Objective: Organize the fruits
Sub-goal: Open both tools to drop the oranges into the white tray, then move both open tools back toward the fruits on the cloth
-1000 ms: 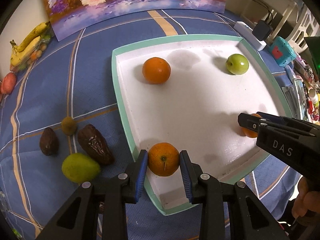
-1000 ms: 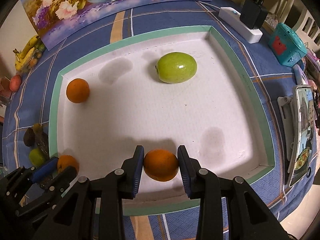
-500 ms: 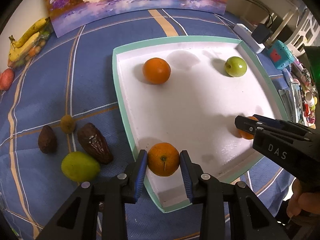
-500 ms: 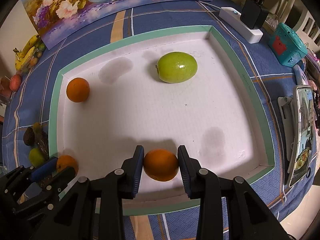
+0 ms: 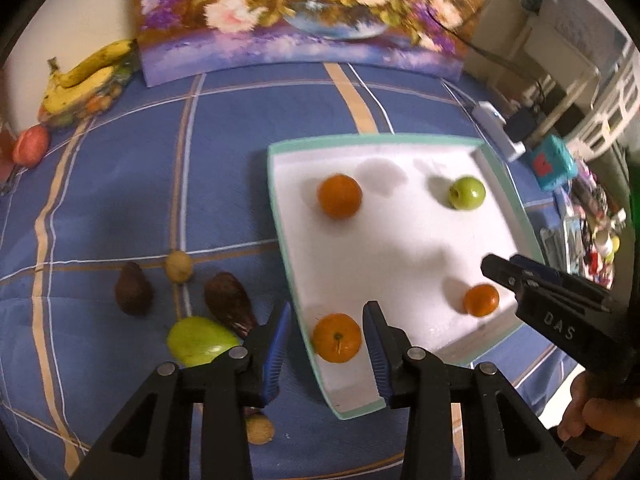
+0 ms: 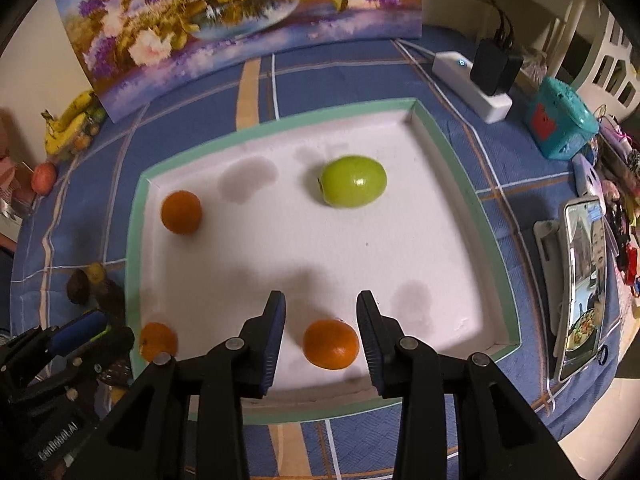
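Your left hand-held gripper [image 5: 325,342] is opening around an orange [image 5: 337,338]; your right hand-held gripper [image 6: 321,335] stands apart around another orange [image 6: 330,344], tray's [image 6: 134,224] six o'clock edge

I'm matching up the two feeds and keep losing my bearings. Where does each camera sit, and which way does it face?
Left wrist: on the left hand-held gripper, looking steeply down its opening fingers at an orange in the tray's near-left corner; the other gripper and a hand show at right.
Right wrist: on the right hand-held gripper, looking down at another orange by the near rim; left gripper at lower left.
Shared: tray, green apple, painting.
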The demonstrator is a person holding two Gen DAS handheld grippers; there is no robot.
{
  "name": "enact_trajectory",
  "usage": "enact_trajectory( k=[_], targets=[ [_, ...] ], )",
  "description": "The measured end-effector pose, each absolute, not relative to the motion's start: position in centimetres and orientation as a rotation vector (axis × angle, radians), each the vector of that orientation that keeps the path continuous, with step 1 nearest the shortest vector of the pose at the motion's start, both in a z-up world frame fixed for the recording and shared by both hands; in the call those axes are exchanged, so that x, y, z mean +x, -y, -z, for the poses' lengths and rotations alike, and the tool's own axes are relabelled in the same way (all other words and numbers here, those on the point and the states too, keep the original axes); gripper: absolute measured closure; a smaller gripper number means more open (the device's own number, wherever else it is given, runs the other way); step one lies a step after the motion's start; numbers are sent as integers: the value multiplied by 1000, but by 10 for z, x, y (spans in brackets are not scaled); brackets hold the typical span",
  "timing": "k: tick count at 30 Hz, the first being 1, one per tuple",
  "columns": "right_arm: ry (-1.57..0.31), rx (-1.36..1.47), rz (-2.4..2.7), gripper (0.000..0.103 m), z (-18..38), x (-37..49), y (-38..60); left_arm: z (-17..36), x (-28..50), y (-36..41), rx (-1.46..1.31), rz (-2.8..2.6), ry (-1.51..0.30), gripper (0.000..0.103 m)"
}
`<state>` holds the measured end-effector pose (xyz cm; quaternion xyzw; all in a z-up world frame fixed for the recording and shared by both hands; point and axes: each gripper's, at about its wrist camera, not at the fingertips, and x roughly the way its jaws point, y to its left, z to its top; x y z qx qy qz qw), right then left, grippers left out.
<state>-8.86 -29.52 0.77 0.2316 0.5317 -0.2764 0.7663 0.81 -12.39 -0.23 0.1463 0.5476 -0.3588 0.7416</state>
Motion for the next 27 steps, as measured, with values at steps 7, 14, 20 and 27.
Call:
enact_trajectory(
  k=[7, 14, 20, 27],
  targets=[
    [-1128, 493, 590, 65, -16, -89, 291, -2, 37, 99, 232, 700, -1203, 62],
    [-1135, 479, 564, 65, -16, -80, 283, -4, 68, 63, 158, 586, -1196, 62],
    [-1133, 447, 522, 65, -20, -68, 268, -2, 87, 37, 114, 509, -1190, 62],
    [-1123, 422, 482, 65, -26, -55, 251, -1, 97, 19, 84, 467, -1187, 62]
  ],
)
